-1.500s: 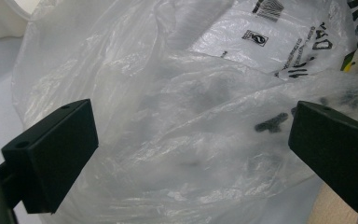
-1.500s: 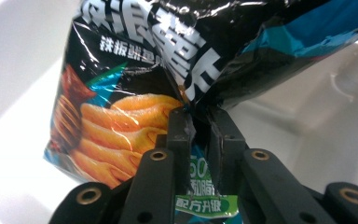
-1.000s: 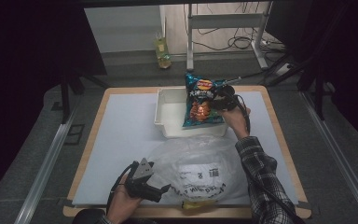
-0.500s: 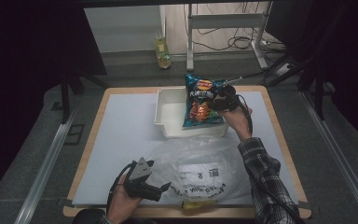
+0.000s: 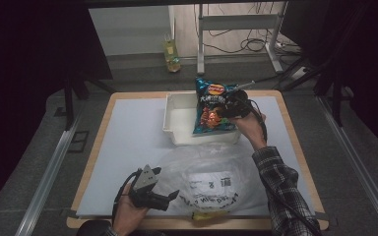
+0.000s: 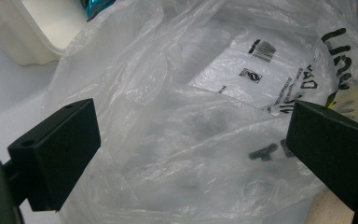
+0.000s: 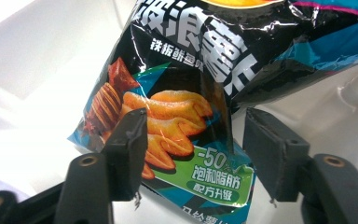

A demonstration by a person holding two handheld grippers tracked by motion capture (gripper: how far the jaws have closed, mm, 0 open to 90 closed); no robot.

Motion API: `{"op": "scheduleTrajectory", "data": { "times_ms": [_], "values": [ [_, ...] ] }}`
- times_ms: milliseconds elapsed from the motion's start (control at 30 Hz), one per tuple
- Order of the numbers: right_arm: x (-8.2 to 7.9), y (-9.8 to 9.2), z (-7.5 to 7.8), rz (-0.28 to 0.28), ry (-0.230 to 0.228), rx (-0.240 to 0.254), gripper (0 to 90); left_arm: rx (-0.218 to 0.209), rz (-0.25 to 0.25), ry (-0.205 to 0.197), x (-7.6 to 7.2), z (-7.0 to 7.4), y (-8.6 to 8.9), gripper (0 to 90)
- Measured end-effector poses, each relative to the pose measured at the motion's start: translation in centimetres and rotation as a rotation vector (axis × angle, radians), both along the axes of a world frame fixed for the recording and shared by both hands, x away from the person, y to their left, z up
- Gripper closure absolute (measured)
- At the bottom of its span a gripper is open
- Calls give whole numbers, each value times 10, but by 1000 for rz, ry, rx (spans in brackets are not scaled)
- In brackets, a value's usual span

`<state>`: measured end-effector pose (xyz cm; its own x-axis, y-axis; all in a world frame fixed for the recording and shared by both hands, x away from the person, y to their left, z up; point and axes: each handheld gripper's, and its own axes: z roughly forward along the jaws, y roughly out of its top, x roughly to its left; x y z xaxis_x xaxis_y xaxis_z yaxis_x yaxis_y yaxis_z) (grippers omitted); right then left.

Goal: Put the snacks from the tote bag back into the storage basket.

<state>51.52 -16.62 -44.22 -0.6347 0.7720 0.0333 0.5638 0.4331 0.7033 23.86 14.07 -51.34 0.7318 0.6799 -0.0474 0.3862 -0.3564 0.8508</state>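
Right gripper (image 5: 229,109): hovering at the chip bag (image 5: 210,105), over the far right part of the tray (image 5: 177,120). Its jaws have just been opening; they are now standing apart on either side of the bag's lower half, the pads not pressing on it.
Chip bag: standing tilted in the tray's right end, its top rising above the far wall, its printed face seen close in the right gripper view (image 7: 182,93).
Left gripper (image 5: 170,197): lying low at the near left edge of the plastic bag (image 5: 216,177). Its jaws are spread wide, the crumpled film (image 6: 186,121) between them, not pinched.
Plastic bag: resting on the table (image 5: 128,142), just in front of the tray.
Tray: sitting at the table's far middle.
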Motion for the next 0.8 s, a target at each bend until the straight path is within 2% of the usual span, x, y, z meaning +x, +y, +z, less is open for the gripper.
{"op": "scheduleTrajectory", "data": {
  "times_ms": [333,800],
  "values": [
    [-5,-1,1,19,-7,-11,324,7,-1,6,1,-1,0,26],
    [-15,-2,5,42,-43,-24,203,26,-4,5,1,-3,-1,25]
  ]
}}
